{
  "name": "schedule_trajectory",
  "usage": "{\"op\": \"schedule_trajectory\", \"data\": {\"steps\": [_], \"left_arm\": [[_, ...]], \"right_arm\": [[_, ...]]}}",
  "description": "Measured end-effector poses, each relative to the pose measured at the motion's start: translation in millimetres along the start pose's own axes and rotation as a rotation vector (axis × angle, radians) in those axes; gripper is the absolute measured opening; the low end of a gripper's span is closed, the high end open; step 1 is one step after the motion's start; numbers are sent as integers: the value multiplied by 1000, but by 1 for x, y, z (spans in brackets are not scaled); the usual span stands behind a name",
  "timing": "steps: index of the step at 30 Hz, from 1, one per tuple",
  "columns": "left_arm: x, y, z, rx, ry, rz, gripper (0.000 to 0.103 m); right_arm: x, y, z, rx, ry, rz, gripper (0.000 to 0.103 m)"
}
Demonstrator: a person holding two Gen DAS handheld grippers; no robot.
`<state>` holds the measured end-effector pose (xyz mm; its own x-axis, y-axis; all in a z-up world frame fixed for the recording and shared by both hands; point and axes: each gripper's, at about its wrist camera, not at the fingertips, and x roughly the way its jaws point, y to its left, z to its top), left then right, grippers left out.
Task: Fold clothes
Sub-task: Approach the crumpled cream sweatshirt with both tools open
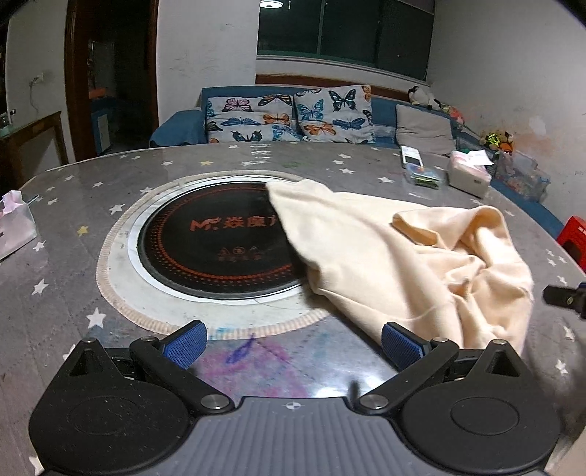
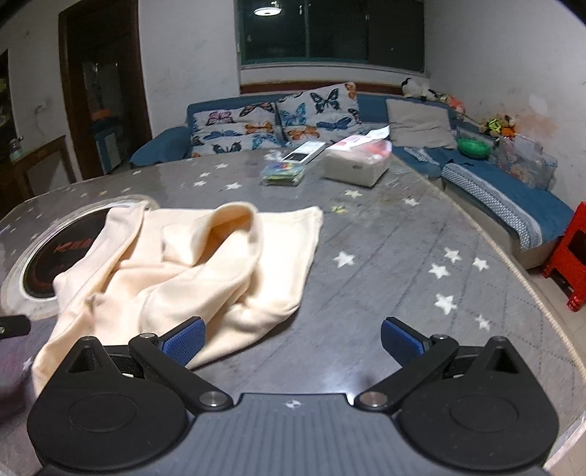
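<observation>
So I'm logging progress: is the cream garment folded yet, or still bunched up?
Bunched up. The cream garment lies crumpled in loose ridges on the table, one end draped over the round cooktop.

The left wrist view sits low over the near edge of the tabletop (image 1: 91, 205), looking forward between the spread fingers of the left hand-held gripper (image 1: 294, 344) toward the far sofa (image 1: 175, 130) and dark window (image 1: 344, 29). It faces the round induction cooker (image 1: 205, 249) head-on, with the cream garment (image 1: 384, 256) to its right. The right wrist view sits just as low and close, further right, looking past the right hand-held gripper (image 2: 293, 340) in much the same direction; here the garment (image 2: 190, 263) lies left and the cooker (image 2: 58, 256) at the left edge. Both views share the garment, cooker, butterfly cushions (image 1: 289, 113) (image 2: 274, 121), tissue box (image 1: 468, 172) (image 2: 357, 163) and window (image 2: 329, 29).
</observation>
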<state>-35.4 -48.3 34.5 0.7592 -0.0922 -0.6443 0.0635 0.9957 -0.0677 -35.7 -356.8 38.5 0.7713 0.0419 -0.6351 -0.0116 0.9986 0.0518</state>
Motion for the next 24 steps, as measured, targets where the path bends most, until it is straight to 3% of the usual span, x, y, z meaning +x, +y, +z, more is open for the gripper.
{"op": "schedule_trajectory", "data": {"steps": [24], "left_arm": [[-20, -24, -9, -19, 58, -34, 103]], "right_arm": [[-27, 47, -29, -18, 69, 83, 103]]}}
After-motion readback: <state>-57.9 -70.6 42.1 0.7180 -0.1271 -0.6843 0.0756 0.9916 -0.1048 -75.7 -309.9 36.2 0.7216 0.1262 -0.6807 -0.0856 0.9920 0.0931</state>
